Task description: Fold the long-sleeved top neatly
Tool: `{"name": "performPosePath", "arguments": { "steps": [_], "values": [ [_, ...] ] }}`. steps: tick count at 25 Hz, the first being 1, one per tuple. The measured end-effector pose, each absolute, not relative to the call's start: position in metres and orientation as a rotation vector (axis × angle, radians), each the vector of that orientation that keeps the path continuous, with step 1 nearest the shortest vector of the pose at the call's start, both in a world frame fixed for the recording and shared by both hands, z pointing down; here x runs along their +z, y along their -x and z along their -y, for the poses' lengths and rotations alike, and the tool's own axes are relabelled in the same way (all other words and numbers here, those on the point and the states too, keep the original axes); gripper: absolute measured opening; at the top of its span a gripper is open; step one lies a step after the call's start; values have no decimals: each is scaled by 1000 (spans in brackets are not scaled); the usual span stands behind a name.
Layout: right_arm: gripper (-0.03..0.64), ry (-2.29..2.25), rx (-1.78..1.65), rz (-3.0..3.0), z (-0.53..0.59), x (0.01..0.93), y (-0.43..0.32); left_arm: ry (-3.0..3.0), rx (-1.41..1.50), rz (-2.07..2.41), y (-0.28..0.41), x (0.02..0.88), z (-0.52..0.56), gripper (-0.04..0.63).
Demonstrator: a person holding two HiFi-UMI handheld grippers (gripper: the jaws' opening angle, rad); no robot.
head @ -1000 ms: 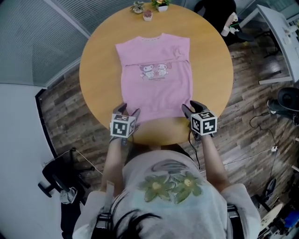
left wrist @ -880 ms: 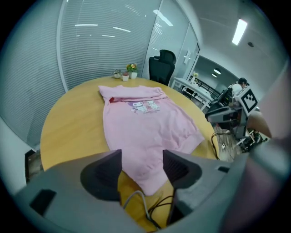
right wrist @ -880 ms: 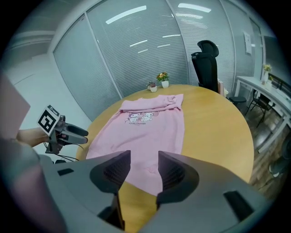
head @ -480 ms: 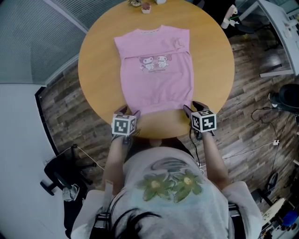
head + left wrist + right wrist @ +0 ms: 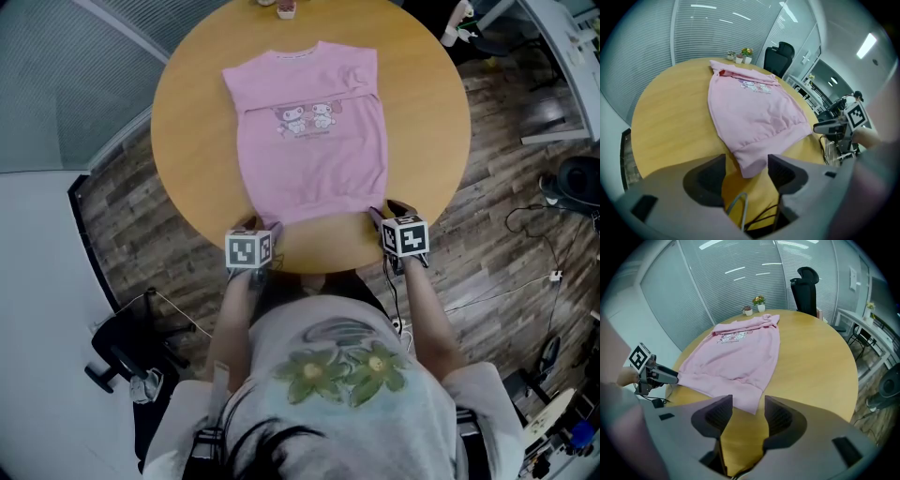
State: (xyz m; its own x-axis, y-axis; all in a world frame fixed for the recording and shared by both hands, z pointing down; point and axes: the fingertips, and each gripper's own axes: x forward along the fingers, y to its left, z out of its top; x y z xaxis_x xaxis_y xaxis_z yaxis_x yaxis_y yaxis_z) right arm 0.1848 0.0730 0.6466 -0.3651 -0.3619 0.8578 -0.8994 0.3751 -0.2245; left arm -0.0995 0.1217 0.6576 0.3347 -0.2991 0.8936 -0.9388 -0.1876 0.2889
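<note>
Closest to me, at the tabletop's near edge, the left gripper (image 5: 746, 159) hangs with its fingers spread. The hem's left corner lies loose between them, not pinched. The right gripper (image 5: 748, 399) sits at the hem's right corner. Its fingers have just been opening and stand apart, with the cloth at their tips unpressed. The pink long-sleeved top (image 5: 314, 141) lies flat down the middle of the round tabletop (image 5: 187, 131), its sleeves seemingly folded in across the chest. Its collar points to the far edge, where small potted plants (image 5: 758, 301) sit. The top looks light, soft and floppy. I'd pinch the thicker ribbed hem evenly at both corners, or it may sag and skew.
</note>
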Motion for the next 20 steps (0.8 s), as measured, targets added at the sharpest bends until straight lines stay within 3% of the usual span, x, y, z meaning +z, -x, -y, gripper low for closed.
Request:
{"name": "performPosePath", "arguments": {
  "steps": [11, 14, 17, 20],
  "values": [
    [208, -1128, 897, 1831, -79, 666, -186, -1666, 936, 1184, 100, 667, -123, 252],
    [195, -1138, 878, 1825, -78, 667, -186, -1665, 969, 1189, 98, 666, -122, 230],
    [173, -1134, 855, 1815, -79, 667, -184, -1655, 995, 1188, 94, 667, -125, 167],
    [125, -1122, 813, 1820, -79, 667, -181, -1652, 1047, 1195, 92, 675, -127, 157]
  ]
}}
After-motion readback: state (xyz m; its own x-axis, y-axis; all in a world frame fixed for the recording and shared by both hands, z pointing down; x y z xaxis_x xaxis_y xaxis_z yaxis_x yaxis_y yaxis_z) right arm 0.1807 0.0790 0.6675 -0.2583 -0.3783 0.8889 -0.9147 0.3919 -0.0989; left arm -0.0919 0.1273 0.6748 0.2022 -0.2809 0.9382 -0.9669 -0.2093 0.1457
